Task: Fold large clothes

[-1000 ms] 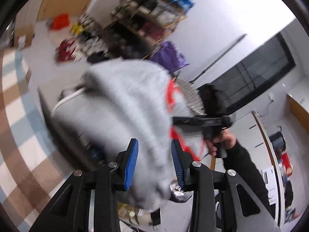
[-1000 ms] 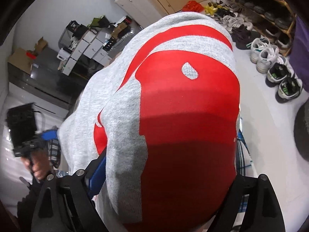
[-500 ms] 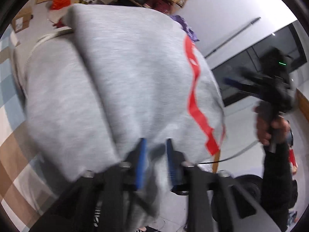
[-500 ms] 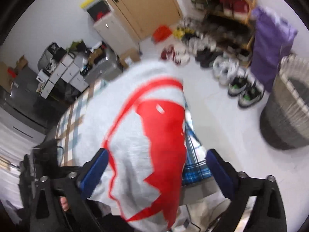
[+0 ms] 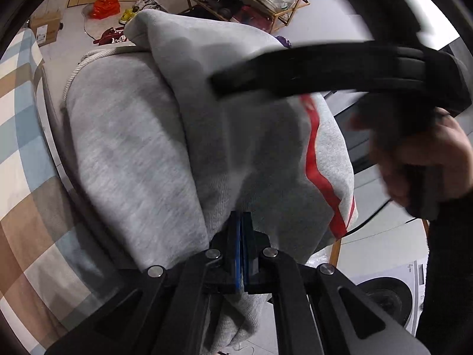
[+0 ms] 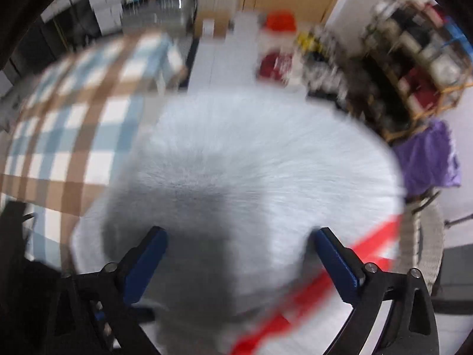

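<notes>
A grey hoodie (image 5: 133, 148) with a red stripe (image 5: 319, 159) and a white drawstring (image 5: 77, 71) lies bunched on a bed with a brown, blue and white checked cover (image 5: 20, 136). My left gripper (image 5: 240, 219) is shut, its blue pads pinched on a fold at the hoodie's near edge. A person's hand (image 5: 422, 159) holds the other gripper's black body across the top of that view. In the blurred right wrist view my right gripper (image 6: 239, 236) hangs open and wide above the hoodie (image 6: 251, 153), with only fabric below and nothing held.
A shoe rack (image 6: 414, 68) stands against the far wall with purple cloth (image 6: 425, 156) and a wicker basket (image 6: 422, 236) beside it. An orange bag (image 5: 105, 6) and a cardboard box (image 5: 47, 28) sit on the floor. A washing machine (image 5: 393, 293) is at the lower right.
My left gripper's jaws closed onto the hoodie's fabric and sank toward the bed. My right gripper let go of the red-printed part, swung across and tipped downward over the grey side.
</notes>
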`<action>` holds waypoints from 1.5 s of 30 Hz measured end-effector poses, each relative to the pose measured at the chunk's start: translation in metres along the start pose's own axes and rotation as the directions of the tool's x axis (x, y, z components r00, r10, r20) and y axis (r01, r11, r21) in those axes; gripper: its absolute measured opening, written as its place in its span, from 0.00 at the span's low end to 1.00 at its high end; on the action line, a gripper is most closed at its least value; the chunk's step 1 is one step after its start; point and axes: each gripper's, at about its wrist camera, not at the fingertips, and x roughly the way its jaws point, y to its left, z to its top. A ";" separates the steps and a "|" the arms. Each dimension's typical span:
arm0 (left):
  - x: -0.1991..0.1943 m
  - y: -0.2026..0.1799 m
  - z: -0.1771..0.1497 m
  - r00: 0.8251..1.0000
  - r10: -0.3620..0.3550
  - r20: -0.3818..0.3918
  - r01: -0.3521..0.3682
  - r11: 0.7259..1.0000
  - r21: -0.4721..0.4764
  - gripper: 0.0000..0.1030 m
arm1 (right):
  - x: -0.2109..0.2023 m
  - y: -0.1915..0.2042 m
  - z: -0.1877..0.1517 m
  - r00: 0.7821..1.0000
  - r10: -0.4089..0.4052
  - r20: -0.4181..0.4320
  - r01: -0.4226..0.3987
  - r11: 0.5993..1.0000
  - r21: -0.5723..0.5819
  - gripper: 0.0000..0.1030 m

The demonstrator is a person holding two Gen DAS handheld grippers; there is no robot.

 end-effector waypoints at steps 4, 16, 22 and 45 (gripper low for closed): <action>0.004 0.008 -0.003 1.000 0.001 0.008 -0.001 1.000 0.000 0.00 | 0.021 0.019 0.005 0.999 -0.011 -0.031 0.010 0.999 -0.032 1.00; 0.008 0.002 0.004 1.000 -0.012 0.005 0.012 1.000 0.011 0.00 | -0.053 -0.036 0.020 0.965 0.199 0.168 -0.231 0.951 0.204 1.00; 0.005 0.000 0.001 1.000 -0.014 0.008 0.014 1.000 0.009 0.00 | -0.023 -0.057 0.041 0.997 0.072 -0.003 -0.068 0.951 0.300 1.00; 0.001 -0.004 0.005 1.000 0.003 -0.031 -0.006 0.998 -0.070 0.00 | -0.043 -0.042 -0.098 0.900 0.402 -0.170 -0.353 0.899 0.259 1.00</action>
